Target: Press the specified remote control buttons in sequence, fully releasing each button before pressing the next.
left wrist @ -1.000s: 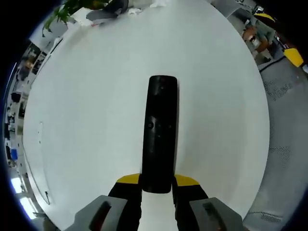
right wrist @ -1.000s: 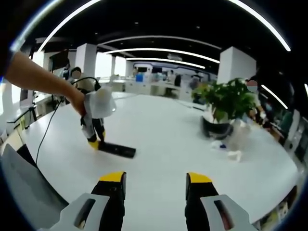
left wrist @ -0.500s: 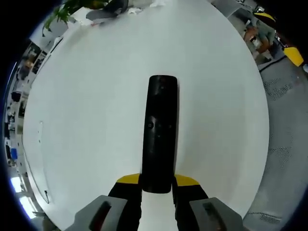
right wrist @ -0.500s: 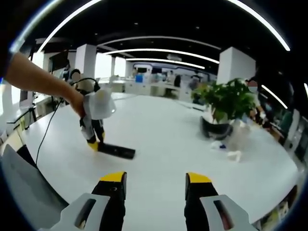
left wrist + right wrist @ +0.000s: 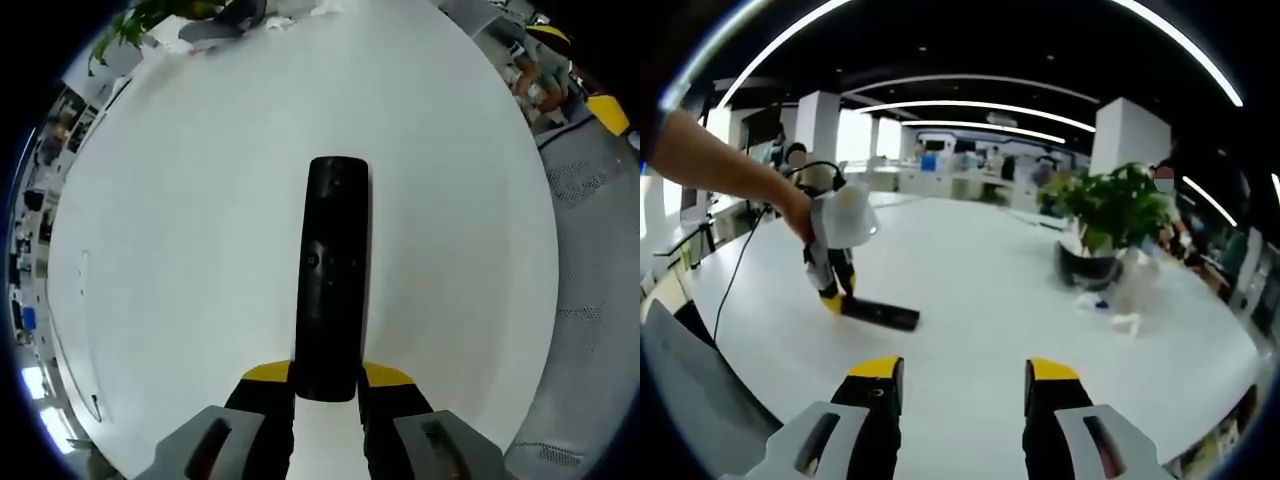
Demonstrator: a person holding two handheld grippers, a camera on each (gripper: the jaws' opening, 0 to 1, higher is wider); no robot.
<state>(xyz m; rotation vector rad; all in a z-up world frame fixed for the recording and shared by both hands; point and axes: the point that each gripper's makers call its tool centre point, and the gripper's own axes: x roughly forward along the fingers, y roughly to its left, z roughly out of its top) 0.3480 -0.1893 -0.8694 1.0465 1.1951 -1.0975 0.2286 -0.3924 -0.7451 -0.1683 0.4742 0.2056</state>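
Observation:
A long black remote control [image 5: 330, 275] lies flat on the white table [image 5: 180, 250], its near end between the yellow-tipped jaws of my left gripper [image 5: 327, 377], which is shut on it. In the right gripper view the same remote [image 5: 880, 313] lies on the table at the left, with the left gripper [image 5: 834, 290] standing over its end, held by a person's hand [image 5: 798, 212]. My right gripper [image 5: 964, 372] hovers above the table, open, with nothing between its jaws, well short of the remote.
A potted plant [image 5: 1108, 225] stands at the back right of the table, with small white items [image 5: 1127, 322] near it. A cable [image 5: 745, 255] trails off the left side. The table's edge [image 5: 545, 300] curves along the right in the left gripper view.

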